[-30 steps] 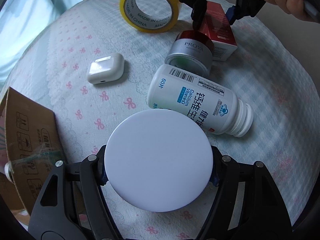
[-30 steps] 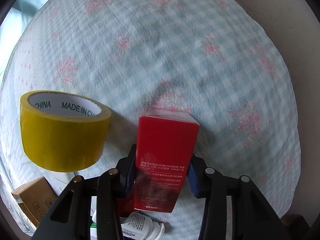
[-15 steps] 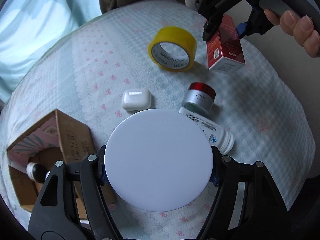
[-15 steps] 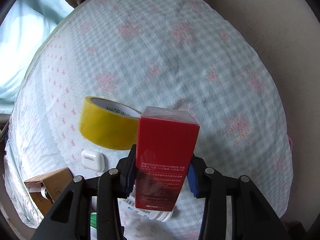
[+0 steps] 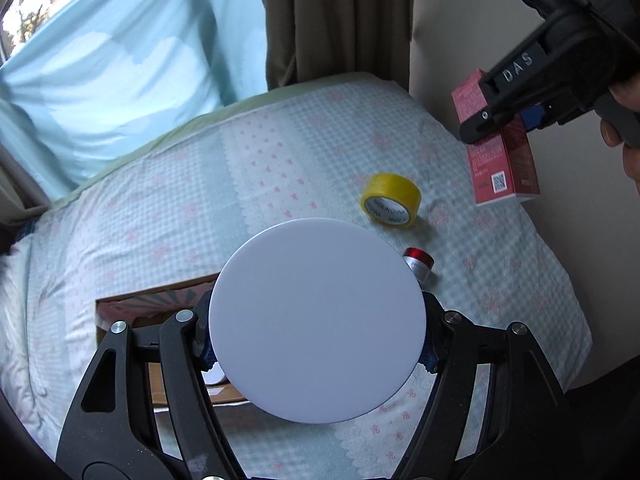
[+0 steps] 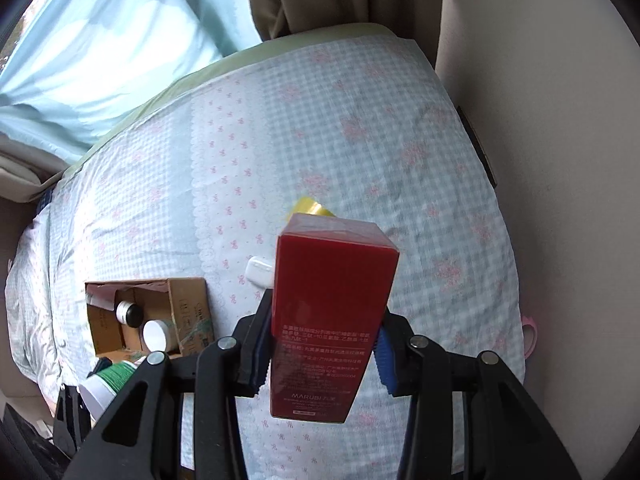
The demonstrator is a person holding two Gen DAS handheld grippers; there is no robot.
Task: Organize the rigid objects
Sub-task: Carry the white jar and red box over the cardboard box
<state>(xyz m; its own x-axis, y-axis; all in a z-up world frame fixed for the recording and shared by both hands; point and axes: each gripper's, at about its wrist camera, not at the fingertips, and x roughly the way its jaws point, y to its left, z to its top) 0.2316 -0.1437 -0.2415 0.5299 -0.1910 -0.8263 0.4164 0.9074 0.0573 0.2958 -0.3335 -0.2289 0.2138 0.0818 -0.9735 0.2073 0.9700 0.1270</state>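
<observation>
My left gripper is shut on a round white jar, whose lid fills the view, held high above the bed. My right gripper is shut on a tall red carton and holds it in the air; it also shows in the left wrist view. An open cardboard box with a black-capped bottle and a white jar lies on the bed. Yellow tape, a red-lidded silver jar and a white earbud case lie on the bedspread.
The bed has a checked bedspread with pink bows. A blue curtain and a brown drape hang behind. A beige wall runs along the right. The left gripper with its white jar shows at the lower left of the right wrist view.
Both grippers have risen well above the bed with their objects. The items on the bedspread look smaller, and the cardboard box has come into view under the left gripper.
</observation>
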